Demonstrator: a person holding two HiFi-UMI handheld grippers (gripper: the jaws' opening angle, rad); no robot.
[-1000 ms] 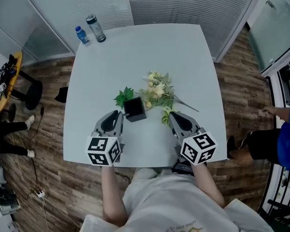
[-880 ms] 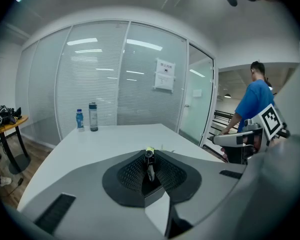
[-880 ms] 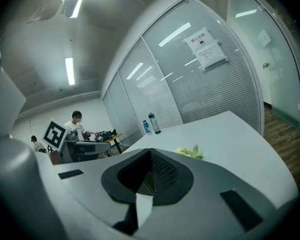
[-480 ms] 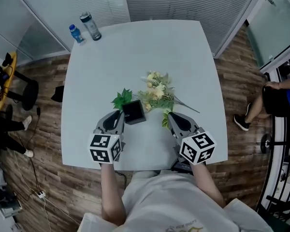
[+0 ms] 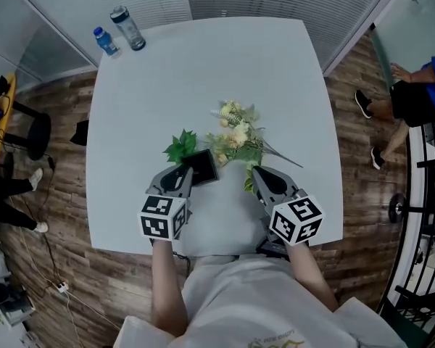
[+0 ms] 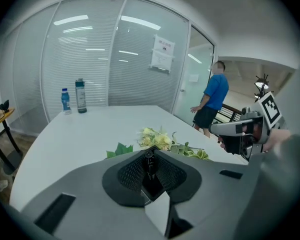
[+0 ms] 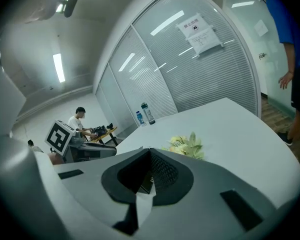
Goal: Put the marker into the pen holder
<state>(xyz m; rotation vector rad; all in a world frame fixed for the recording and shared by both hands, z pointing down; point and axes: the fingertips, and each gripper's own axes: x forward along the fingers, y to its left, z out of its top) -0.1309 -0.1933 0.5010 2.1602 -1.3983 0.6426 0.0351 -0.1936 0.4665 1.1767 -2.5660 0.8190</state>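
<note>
A small black square pen holder (image 5: 202, 167) stands on the white table (image 5: 203, 78), just before a bunch of artificial flowers (image 5: 236, 138). My left gripper (image 5: 183, 175) has its tips against the holder's left side. In the left gripper view, my left gripper (image 6: 149, 155) is shut on a thin dark marker (image 6: 149, 167) that stands upright between the pads. The holder itself is hidden behind the jaws there. My right gripper (image 5: 256, 172) rests to the right of the holder, near the flowers. In its own view, my right gripper (image 7: 149, 152) has its jaws together with nothing between them.
Two bottles (image 5: 123, 29) stand at the table's far left corner. A green leaf (image 5: 180, 148) lies left of the flowers. A person in blue (image 5: 420, 85) is beyond the table's right side, and a stool (image 5: 22, 133) stands on the floor to the left.
My left gripper has moved a little to the right, up against the pen holder. The right gripper has stayed put. The person in blue has shifted further back on the right.
</note>
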